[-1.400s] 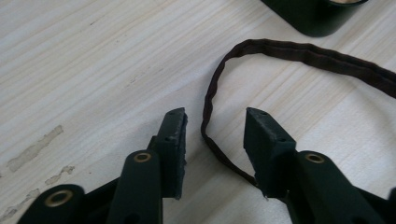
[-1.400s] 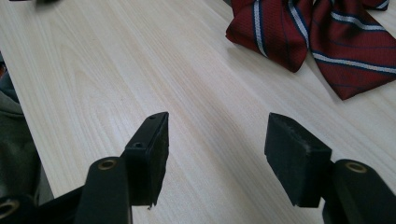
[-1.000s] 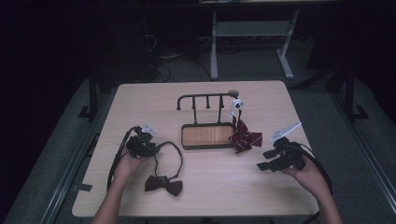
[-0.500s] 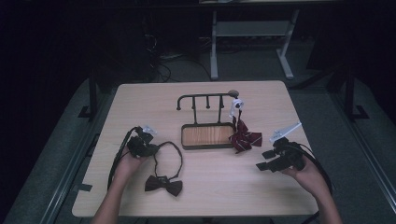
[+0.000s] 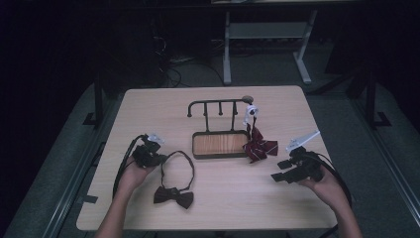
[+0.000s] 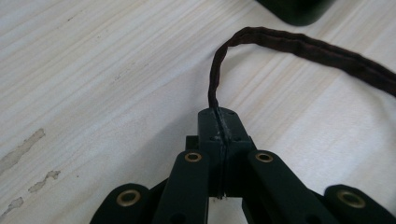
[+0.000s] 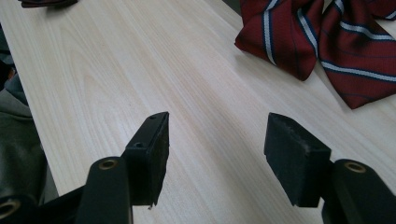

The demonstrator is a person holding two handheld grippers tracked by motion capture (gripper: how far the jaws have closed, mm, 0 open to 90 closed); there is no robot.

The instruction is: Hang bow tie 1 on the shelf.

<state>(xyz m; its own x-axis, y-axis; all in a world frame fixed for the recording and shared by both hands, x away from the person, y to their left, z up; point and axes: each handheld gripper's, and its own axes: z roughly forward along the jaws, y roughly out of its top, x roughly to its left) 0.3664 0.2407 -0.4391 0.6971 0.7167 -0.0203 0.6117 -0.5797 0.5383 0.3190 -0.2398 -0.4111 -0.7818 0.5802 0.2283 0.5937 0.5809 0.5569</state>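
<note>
1. The dark bow tie (image 5: 173, 197) lay flat on the table (image 5: 148, 114), near the front edge on the person's left side. Its thin neck strap (image 6: 299, 46) made a loop going up toward the tray of the stand.
2. The left gripper (image 5: 157, 159) had just been closing, and its jaws were clenched on the strap at the loop's left side; in the left gripper view the strap came out right between the tips.
3. Risk, in my judgement: the grip was only at the very tip & the strap is thin, so a quick lift could let it slip out.
4. Also the bow is heavier than the strap; it could swing & drag on the table when raised.
5. The stand (image 5: 218, 106) w/ hooks and wooden tray was close behind; the loop could catch on the tray corner.
6. The red striped bow tie (image 5: 258, 147) hung at the stand's right end, and a swing could knock it.
7. The right gripper (image 5: 280, 170) hovered w/ jaws wide apart, grasping nothing, so no help was ready.
</note>
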